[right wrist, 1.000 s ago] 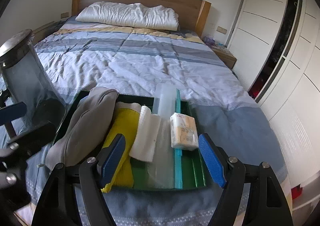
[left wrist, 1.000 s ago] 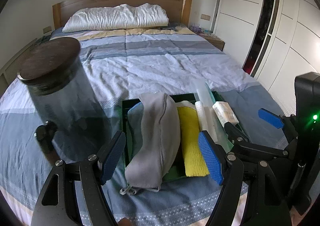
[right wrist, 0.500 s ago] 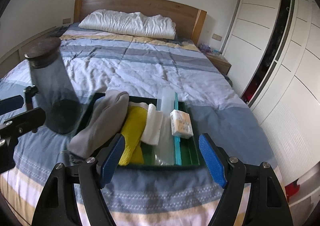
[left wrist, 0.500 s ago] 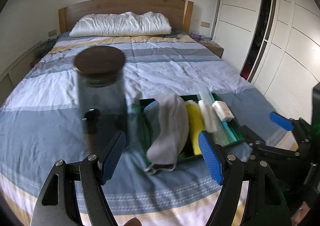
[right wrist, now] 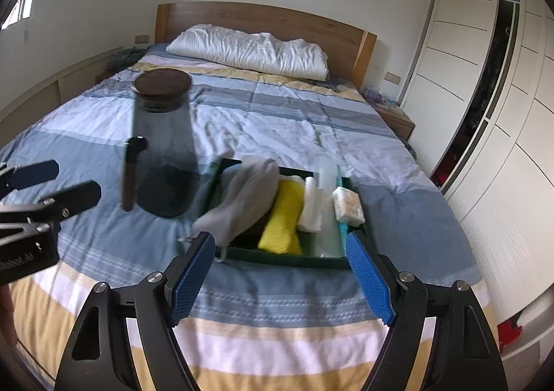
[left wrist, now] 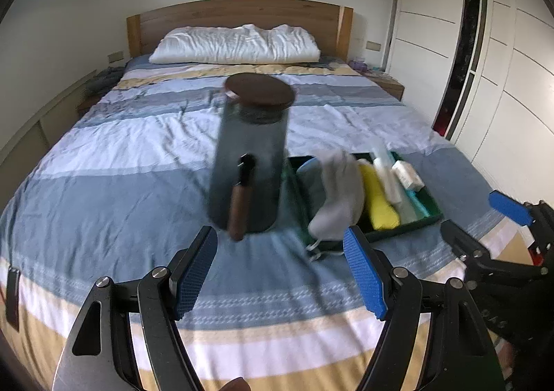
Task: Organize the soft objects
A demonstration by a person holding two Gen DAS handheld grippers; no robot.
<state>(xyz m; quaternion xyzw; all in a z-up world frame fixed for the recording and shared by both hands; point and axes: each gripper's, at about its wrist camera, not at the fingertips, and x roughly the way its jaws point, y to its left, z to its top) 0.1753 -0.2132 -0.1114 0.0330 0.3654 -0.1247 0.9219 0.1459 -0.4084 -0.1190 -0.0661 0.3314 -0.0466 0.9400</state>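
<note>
Left tool (left wrist: 280, 273): held released, nothing between its pads.
Right tool (right wrist: 282, 275): released, empty.
Green tray (right wrist: 277, 257): set on the bed (right wrist: 104, 252), soft items packed inside.
Grey cloth (right wrist: 242, 200): draped over the tray's 9 o'clock edge.
Glass jar (right wrist: 162, 145): stood at the tray's 9 o'clock.

This is a bedroom in a home. A wide bed (left wrist: 145, 162) fills the view ahead of the tools, made up with a striped quilt (right wrist: 277, 121) in blue, white and yellow. At its far end a white pillow (left wrist: 235, 44) lies against a wooden headboard (right wrist: 263, 18). Far ahead and to the right a small bedside table (right wrist: 394, 117) stands by the bed, and tall white wardrobe doors (left wrist: 512, 79) line the right wall.
</note>
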